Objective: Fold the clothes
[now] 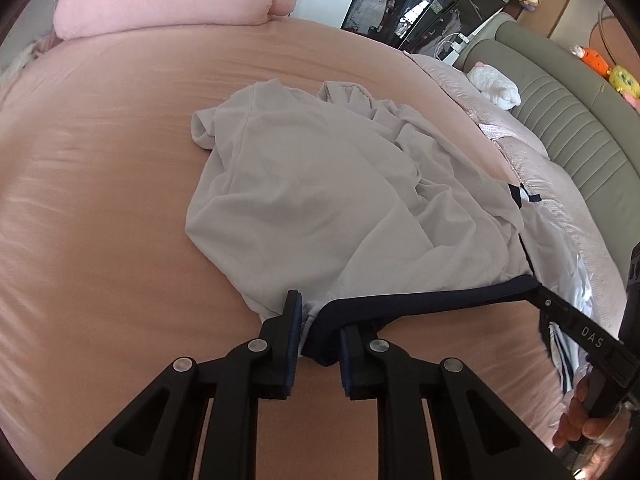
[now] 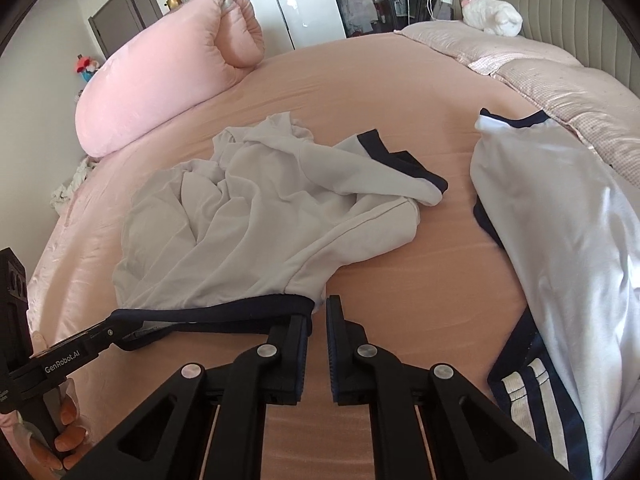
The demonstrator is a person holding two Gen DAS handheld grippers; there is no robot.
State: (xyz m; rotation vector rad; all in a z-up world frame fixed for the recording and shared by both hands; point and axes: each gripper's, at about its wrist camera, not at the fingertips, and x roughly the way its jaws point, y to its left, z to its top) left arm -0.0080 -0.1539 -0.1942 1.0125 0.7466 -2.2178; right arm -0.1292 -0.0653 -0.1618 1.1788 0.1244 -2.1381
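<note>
Both grippers (image 1: 318, 332) (image 2: 319, 322) pinch shirt (image 1: 320, 208) hem (navy band taut)

Black gripper (image 1: 316, 340) arms — silver rivets, blue pads.

A wide bed under a smooth peach-pink sheet (image 2: 360, 80); crumpled white navy-hemmed shirt (image 2: 248, 216) at centre; puffy pink rolled duvet (image 2: 160, 76) at ten o'clock; white navy-striped garment (image 2: 560, 240) at three o'clock.

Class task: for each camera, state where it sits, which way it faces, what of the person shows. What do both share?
Left wrist: on the left gripper, facing down across the bed at the shirt; own jaws, right gripper and right hand show.
Right wrist: on the right gripper, facing the shirt; own jaws and left hand show.
Shared: shirt and bed.
</note>
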